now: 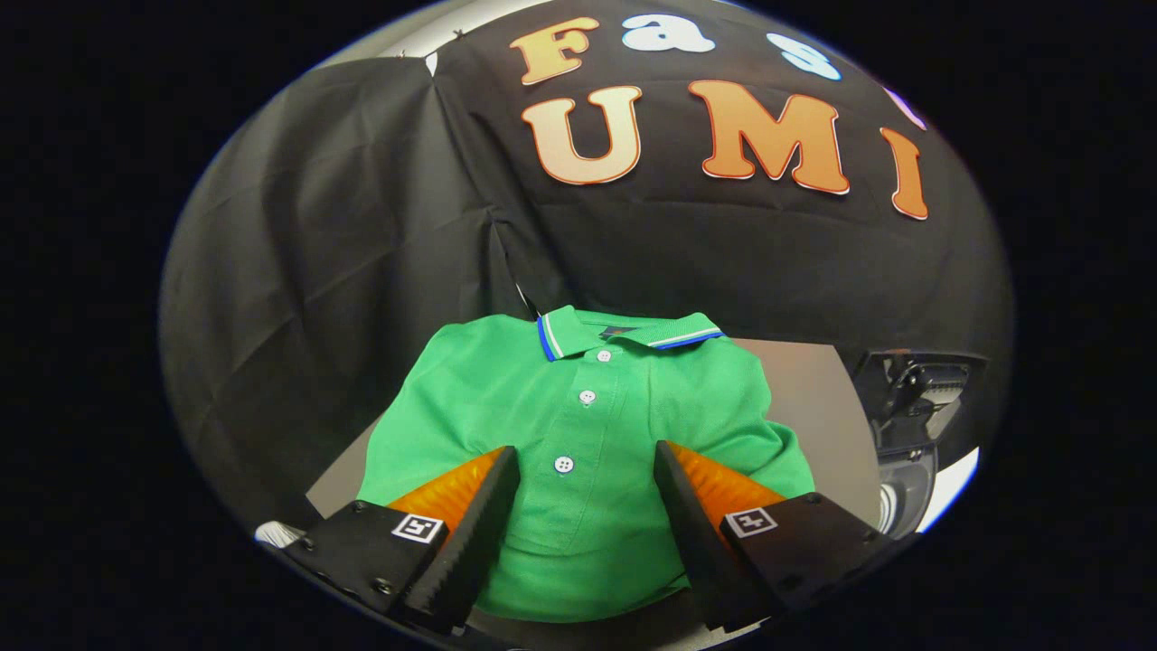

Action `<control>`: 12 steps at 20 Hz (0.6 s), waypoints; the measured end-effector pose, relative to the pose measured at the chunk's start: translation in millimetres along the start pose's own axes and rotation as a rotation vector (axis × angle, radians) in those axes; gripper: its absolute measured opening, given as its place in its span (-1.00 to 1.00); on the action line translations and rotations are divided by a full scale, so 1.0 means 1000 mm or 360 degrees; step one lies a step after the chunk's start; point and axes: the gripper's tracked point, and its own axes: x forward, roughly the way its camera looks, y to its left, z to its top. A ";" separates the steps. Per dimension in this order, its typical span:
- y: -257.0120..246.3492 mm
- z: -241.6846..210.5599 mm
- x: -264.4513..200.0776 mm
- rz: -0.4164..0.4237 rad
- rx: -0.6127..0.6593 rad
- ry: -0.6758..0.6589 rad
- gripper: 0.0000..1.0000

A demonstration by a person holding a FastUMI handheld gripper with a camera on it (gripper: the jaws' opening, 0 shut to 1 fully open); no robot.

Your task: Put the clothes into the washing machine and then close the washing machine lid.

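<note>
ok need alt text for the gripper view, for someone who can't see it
A folded green polo shirt with a blue-and-white-trimmed collar lies on a pale table, framed by the open gripper and its black ridged fingers. A dark machine stands beside the shirt.

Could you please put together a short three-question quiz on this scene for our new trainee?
1. True or false: the gripper has its fingers spread apart, with the green polo shirt lying between and beyond them.
2. Multiple choice: the shirt's placket buttons are A) black, B) white, C) red.
3. Short answer: where does the washing machine stand relative to the shirt?

Key:
1. True; neither finger presses on the fabric.
2. B.
3. Off to the shirt's side, past the right-hand finger, at the edge of the table; it is seen only partly.
</note>
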 end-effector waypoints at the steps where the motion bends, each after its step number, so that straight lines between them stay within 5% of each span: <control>1: 0.003 -0.002 0.001 0.0026 -0.0025 -0.0007 0.77; 5: 0.011 -0.004 0.003 0.0077 -0.0079 -0.0041 0.02; 7: 0.013 -0.004 0.002 0.0100 -0.0083 -0.0041 0.02; 9: 0.012 -0.005 0.000 0.0133 -0.0065 -0.0039 -0.35; 12: 0.008 -0.005 -0.003 0.0171 -0.0055 -0.0025 -0.48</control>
